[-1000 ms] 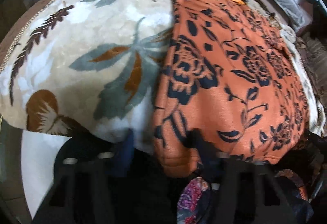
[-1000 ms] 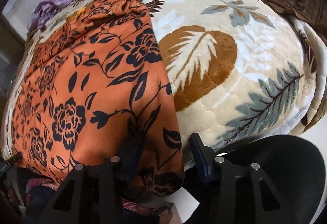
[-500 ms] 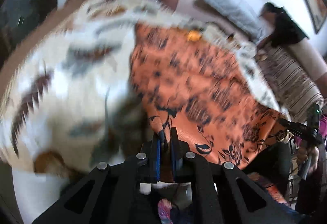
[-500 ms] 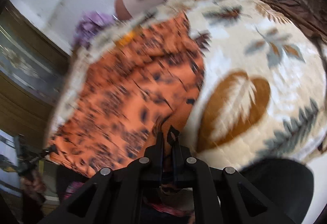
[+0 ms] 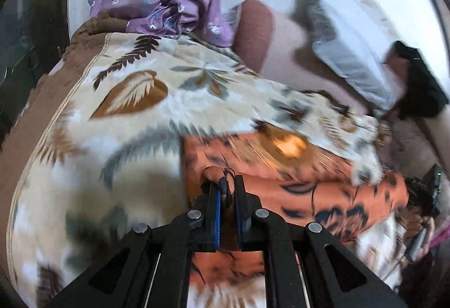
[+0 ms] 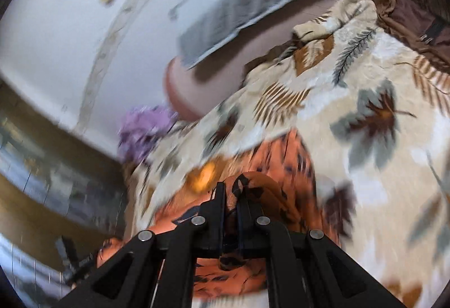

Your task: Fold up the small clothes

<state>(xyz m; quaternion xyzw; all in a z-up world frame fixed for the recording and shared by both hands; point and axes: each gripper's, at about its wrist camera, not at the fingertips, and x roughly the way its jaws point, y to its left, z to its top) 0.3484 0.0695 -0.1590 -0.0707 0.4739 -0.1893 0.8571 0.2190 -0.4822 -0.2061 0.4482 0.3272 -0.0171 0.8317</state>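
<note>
An orange garment (image 5: 323, 201) with a black flower print lies on a cream leaf-patterned blanket (image 5: 121, 122). My left gripper (image 5: 226, 187) is shut on one corner of it, a bunch of cloth pinched between the blue pads. In the right wrist view the same orange garment (image 6: 281, 167) has its other near corner clamped in my right gripper (image 6: 231, 190), also shut. The lifted near edge stretches between the two grippers and hangs over the far part of the garment. Both views are blurred by motion.
A crumpled purple flowered cloth (image 5: 166, 7) lies at the blanket's far end, next to a pink bolster (image 5: 253, 29) and a grey pillow (image 5: 346, 58). A white wall stands behind. A dark wooden cabinet (image 6: 42, 167) runs along the left in the right wrist view.
Both grippers went from open around the garment's near corners to shut on them, then lifted and carried that edge toward the far end of the blanket, doubling the garment over.
</note>
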